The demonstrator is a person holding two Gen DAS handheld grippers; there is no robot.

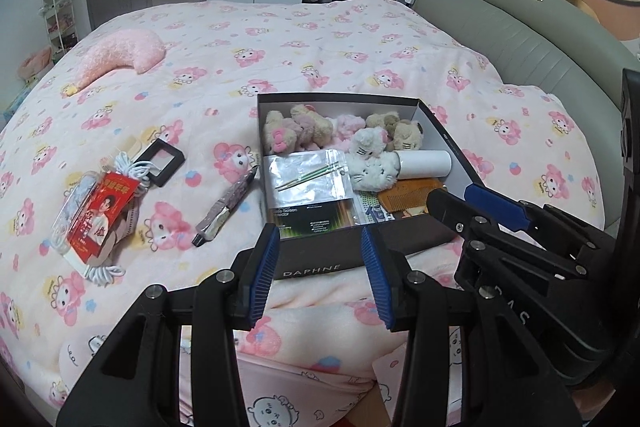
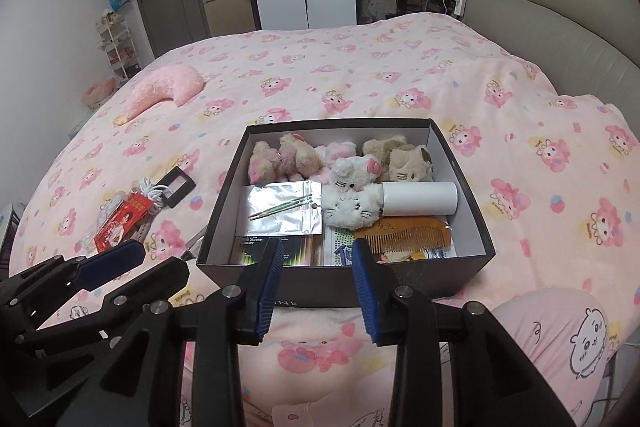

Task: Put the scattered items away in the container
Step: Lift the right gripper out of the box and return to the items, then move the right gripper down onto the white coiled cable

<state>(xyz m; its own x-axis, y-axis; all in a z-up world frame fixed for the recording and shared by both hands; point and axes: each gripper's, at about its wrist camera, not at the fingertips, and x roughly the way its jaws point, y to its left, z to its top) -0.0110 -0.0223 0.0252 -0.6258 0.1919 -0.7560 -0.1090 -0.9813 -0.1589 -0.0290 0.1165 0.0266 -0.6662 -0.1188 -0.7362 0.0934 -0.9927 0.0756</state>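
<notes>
A dark open shoebox (image 1: 344, 251) (image 2: 472, 195) sits on the pink bed. It holds plush toys (image 2: 352, 171), a silver zip bag (image 2: 284, 211), a white tube (image 2: 420, 198) and a wooden comb (image 2: 404, 235). Left of the box on the blanket lie a foil-wrapped pen-like item (image 1: 228, 205), a small black frame (image 1: 160, 161), a white cable (image 1: 132, 167) and a red packet (image 1: 102, 215) (image 2: 120, 223). My left gripper (image 1: 320, 267) is open and empty above the box's near wall. My right gripper (image 2: 316, 275) is open and empty at the box's near edge.
A pink crescent pillow (image 1: 124, 57) lies at the far left of the bed. A grey padded headboard (image 1: 520, 43) runs along the right. A pink printed cushion (image 2: 560, 335) lies at the near right. A wardrobe and a door stand behind the bed.
</notes>
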